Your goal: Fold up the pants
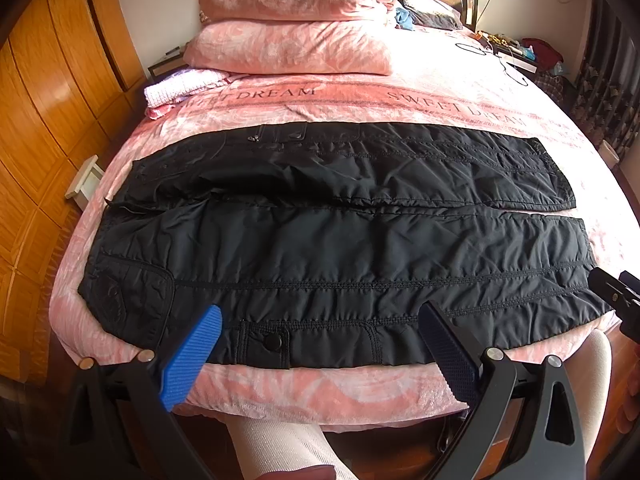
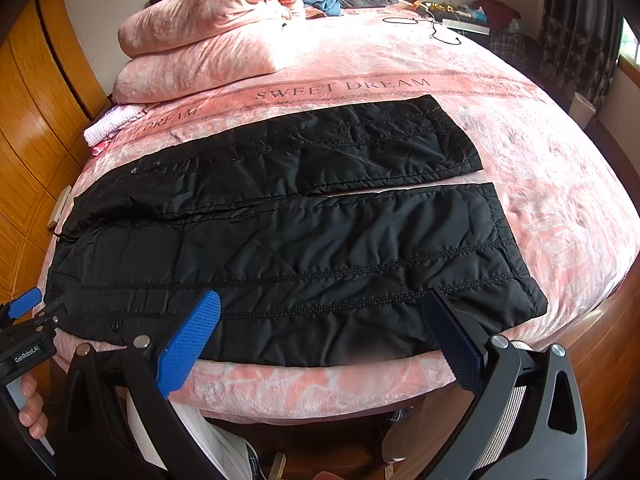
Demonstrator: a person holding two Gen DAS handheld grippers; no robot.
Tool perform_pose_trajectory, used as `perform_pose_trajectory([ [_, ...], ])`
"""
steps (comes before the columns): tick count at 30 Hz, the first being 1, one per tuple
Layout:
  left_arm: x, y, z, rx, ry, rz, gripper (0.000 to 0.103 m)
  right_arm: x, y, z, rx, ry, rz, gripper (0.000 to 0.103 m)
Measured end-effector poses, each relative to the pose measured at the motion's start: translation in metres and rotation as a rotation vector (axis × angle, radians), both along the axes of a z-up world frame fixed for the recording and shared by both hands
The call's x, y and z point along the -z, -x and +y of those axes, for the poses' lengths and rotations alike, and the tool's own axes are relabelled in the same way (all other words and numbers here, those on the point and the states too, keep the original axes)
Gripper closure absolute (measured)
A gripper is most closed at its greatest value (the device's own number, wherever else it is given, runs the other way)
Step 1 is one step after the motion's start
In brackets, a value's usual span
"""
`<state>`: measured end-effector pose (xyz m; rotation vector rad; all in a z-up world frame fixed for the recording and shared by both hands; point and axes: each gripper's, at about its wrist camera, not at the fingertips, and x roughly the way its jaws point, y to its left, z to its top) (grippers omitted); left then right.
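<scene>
Black quilted pants (image 1: 320, 240) lie flat across the pink bed, waist to the left, both legs side by side running right; they also show in the right wrist view (image 2: 304, 240). My left gripper (image 1: 320, 320) is open and empty, hovering just above the near edge of the near leg, close to the waist end. My right gripper (image 2: 320, 316) is open and empty above the near edge of the same leg, toward the cuff. The left gripper shows at the left edge of the right wrist view (image 2: 28, 320). The right gripper shows at the right edge of the left wrist view (image 1: 616, 292).
The pants lie on a pink bedspread (image 1: 360, 92). Two pink pillows (image 1: 296, 20) are stacked at the headboard. Folded checked cloth (image 1: 180, 84) lies at the far left. A wooden wardrobe (image 1: 48, 120) stands left of the bed. A black cable (image 2: 432, 28) lies far right.
</scene>
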<state>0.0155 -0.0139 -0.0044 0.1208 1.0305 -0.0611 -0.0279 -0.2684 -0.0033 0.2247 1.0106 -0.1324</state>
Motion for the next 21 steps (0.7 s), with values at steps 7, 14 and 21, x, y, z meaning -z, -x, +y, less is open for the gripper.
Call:
perform_pose_trajectory([
  [7, -0.0009, -0.0017, -0.0019, 0.001, -0.003, -0.003, 0.004, 0.0018, -0.0020, -0.0004, -0.004, -0.008, 0.006, 0.002],
  [14, -0.0011, -0.0038, -0.0026, 0.000, -0.003, -0.002, 0.004, 0.0050, -0.0056, -0.0002, -0.004, -0.010, 0.011, 0.002],
  [21, -0.0011, -0.0074, 0.0006, 0.002, 0.003, 0.001, 0.004, 0.0064, -0.0081, -0.0043, 0.000, -0.015, 0.010, 0.002],
])
